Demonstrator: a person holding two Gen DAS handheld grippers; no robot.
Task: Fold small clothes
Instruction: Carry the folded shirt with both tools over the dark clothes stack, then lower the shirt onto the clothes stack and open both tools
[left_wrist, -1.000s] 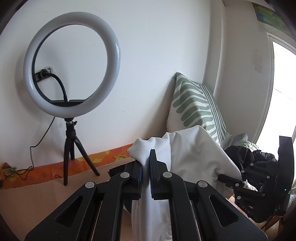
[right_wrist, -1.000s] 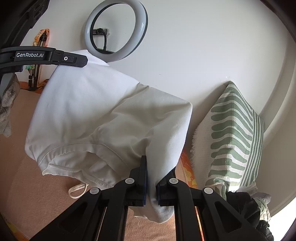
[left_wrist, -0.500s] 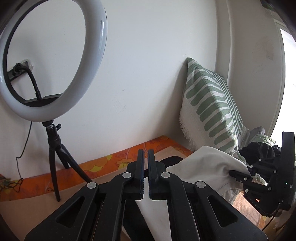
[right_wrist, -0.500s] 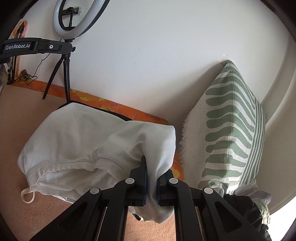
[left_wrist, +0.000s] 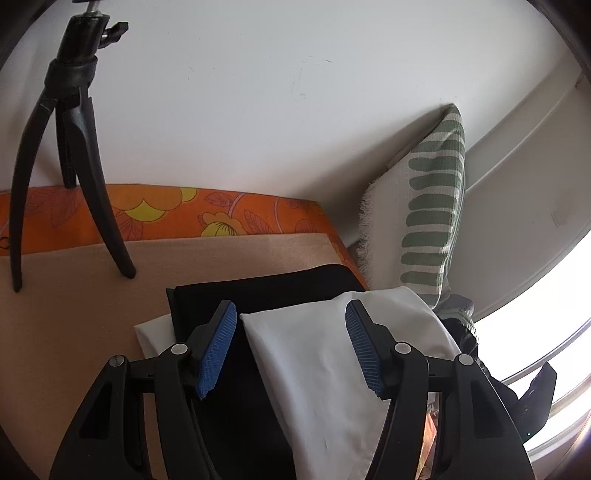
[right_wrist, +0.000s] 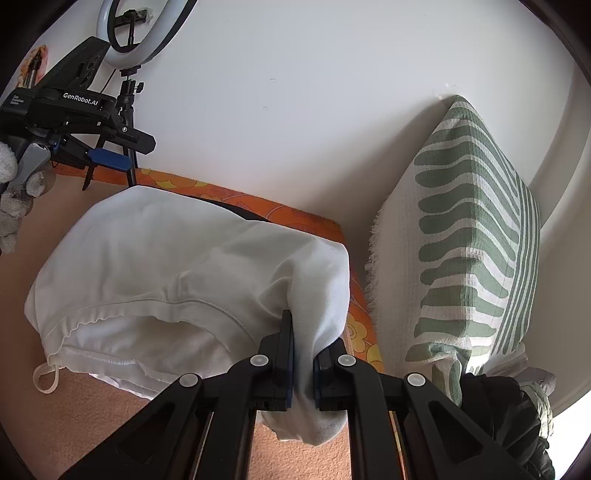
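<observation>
A white garment (right_wrist: 177, 258) lies bunched on the tan surface, its hem with a loop at the lower left. My right gripper (right_wrist: 303, 360) is shut on a fold of the garment's right end. In the left wrist view my left gripper (left_wrist: 291, 347) is open, its blue pads apart, hovering above the white garment (left_wrist: 325, 369) and a folded black garment (left_wrist: 258, 291) beneath it. The left gripper also shows in the right wrist view (right_wrist: 107, 155), open and apart from the cloth.
A green-striped pillow (right_wrist: 472, 251) leans on the wall at the right. A ring light tripod (left_wrist: 70, 129) stands at the left. An orange flowered cloth (left_wrist: 184, 218) runs along the wall. Dark clothes (right_wrist: 509, 417) are piled below the pillow.
My left gripper has let go of the white garment and opened. The garment has dropped onto the surface and the black garment. My right gripper still holds its end, lowered.
</observation>
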